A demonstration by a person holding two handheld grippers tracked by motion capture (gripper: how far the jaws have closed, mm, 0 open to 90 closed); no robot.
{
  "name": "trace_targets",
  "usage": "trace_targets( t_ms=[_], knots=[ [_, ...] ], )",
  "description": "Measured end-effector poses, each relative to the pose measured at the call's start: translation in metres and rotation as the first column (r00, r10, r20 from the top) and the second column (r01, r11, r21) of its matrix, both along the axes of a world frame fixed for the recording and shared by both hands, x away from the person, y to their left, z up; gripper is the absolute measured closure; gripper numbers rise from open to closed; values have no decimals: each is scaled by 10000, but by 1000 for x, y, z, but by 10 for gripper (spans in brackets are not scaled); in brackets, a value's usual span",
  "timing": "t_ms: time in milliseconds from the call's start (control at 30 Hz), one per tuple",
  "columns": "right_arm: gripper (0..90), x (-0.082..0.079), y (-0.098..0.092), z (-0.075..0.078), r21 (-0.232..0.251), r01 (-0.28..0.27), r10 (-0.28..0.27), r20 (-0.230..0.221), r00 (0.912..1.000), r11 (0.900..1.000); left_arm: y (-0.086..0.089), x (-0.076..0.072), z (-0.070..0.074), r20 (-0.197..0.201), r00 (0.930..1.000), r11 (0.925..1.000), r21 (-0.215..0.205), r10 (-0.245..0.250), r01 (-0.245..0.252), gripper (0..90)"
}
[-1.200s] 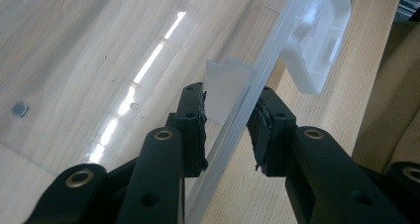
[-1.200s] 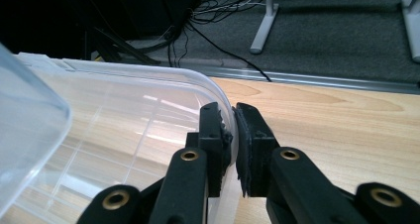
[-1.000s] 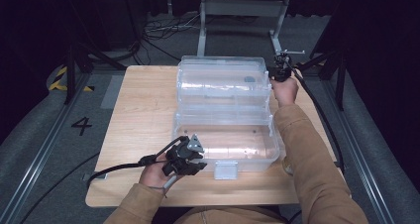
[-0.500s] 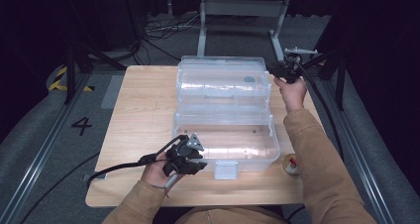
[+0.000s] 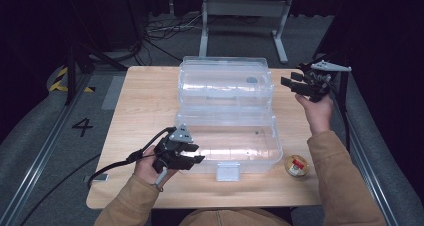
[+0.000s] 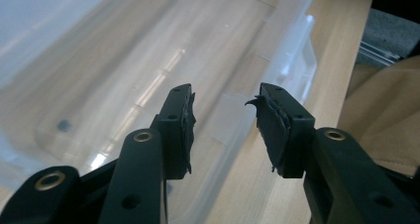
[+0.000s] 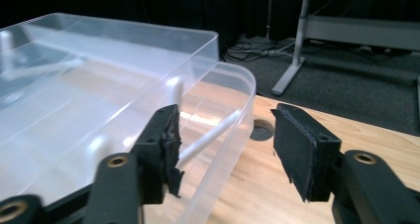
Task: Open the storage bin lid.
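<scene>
- A clear plastic box (image 5: pixel 227 141) sits in the middle of the wooden table (image 5: pixel 145 101), its lid (image 5: pixel 225 83) thrown back toward the top of the high view, so the whole inside lies open to reach from above.
- The box looks bare inside; through its floor only the wood grain shows in the left gripper view, which suggests it is waiting to be filled or to be shut.
- The left gripper (image 5: pixel 192 153) rests at the lower left of the high view, just beside the box's near left corner. Its jaws stand apart with nothing between them, and in its own view they frame the box's front rim (image 6: pixel 277 80), a likely stance for steadying or grasping that edge.
- The right gripper (image 5: pixel 287 83) is held up at the upper right of the high view, near the lid's right end but not touching it. Its jaws are also spread and empty; its own view looks along the lid's edge (image 7: pixel 218 35), as if lined up to take hold and swing it.
- A small round tin (image 5: pixel 296 166) with a red label lies on the table at the lower right, just beside the box's near right corner, within easy reach of the right hand (image 5: pixel 315 111).
- The box's latch tab (image 5: pixel 227 171) points toward the person, so the closing side faces them.
</scene>
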State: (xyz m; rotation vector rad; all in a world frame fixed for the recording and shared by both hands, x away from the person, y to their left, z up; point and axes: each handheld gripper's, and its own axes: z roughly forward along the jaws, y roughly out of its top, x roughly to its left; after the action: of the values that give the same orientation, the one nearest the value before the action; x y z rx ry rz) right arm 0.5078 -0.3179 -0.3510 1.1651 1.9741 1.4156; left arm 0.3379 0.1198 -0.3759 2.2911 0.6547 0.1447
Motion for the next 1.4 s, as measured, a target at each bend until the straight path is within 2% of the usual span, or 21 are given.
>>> trace_targets(
  t_ms=[67, 167, 300, 367, 433, 500, 533, 567, 667, 733, 867, 900, 1000, 1100, 1167, 1267, 1333, 1400],
  knots=[
    [426, -5, -2, 0, 23, -50, 50, -14, 10000, 10000, 3, 2, 2, 72, 9999, 9999, -113, 101, -100, 582],
    [408, -24, -8, -1, -141, -188, 187, -21, 9998, 9997, 9, 7, 3, 40, 9995, 9981, -529, 323, -320, 581],
    [398, -48, -15, 0, -290, -537, 537, 7, 9986, 9981, 20, 9, 5, 115, 9952, 9928, -727, 968, -957, 573],
    [395, -52, -17, 1, -318, -617, 617, 8, 9981, 9976, 23, 10, 6, 265, 9931, 9910, -729, 1142, -1120, 565],
    [391, -59, -21, 1, -406, -639, 644, 95, 9979, 9971, 29, 10, 9, 296, 9904, 9862, -1009, 1350, -1314, 563],
    [390, -65, -24, 2, -708, -663, 672, 96, 9977, 9953, 36, 11, 11, 236, 9868, 9786, -1344, 1602, -1556, 561],
    [393, -68, -26, 3, -771, -689, 701, 121, 9975, 9946, 38, 12, 11, 291, 9859, 9778, -1359, 1650, -1597, 559],
    [393, -69, -27, 3, -754, -773, 780, 66, 9969, 9941, 42, 12, 12, 269, 9829, 9735, -1453, 1824, -1767, 558],
    [392, -74, -32, 5, -771, -826, 813, -194, 9965, 9936, 48, 13, 14, 312, 9784, 9668, -1630, 2043, -1967, 550],
    [389, -77, -35, 6, -692, -755, 746, -161, 9971, 9947, 50, 14, 15, 425, 9737, 9638, -1581, 2236, -2145, 538],
    [377, -83, -40, 8, -580, -708, 700, -165, 9974, 9958, 53, 15, 17, 524, 9702, 9620, -1534, 2364, -2261, 532],
    [369, -87, -41, 10, -703, -678, 668, -159, 9976, 9952, 55, 16, 18, 543, 9672, 9595, -1510, 2482, -2378, 530],
    [373, -93, -43, 12, -780, -702, 698, -79, 9975, 9945, 57, 17, 18, 600, 9649, 9576, -1527, 2557, -2443, 530],
    [372, -100, -45, 14, -794, -729, 733, 26, 9973, 9942, 61, 19, 17, 437, 9636, 9529, -1672, 2638, -2532, 528],
    [369, -104, -46, 15, -903, -768, 770, -11, 9970, 9930, 62, 20, 16, 375, 9612, 9486, -1768, 2731, -2626, 528],
    [369, -109, -47, 16, -1022, -721, 709, -146, 9974, 9921, 64, 22, 16, 346, 9607, 9470, -1815, 2755, -2650, 528],
    [371, -112, -47, 17, -963, -648, 606, -460, 9971, 9932, 65, 22, 16, 348, 9601, 9463, -1822, 2776, -2671, 528],
    [370, -114, -47, 16, -1011, -631, 577, -555, 9968, 9929, 67, 23, 16, 361, 9587, 9450, -1829, 2820, -2711, 528]
  ],
)
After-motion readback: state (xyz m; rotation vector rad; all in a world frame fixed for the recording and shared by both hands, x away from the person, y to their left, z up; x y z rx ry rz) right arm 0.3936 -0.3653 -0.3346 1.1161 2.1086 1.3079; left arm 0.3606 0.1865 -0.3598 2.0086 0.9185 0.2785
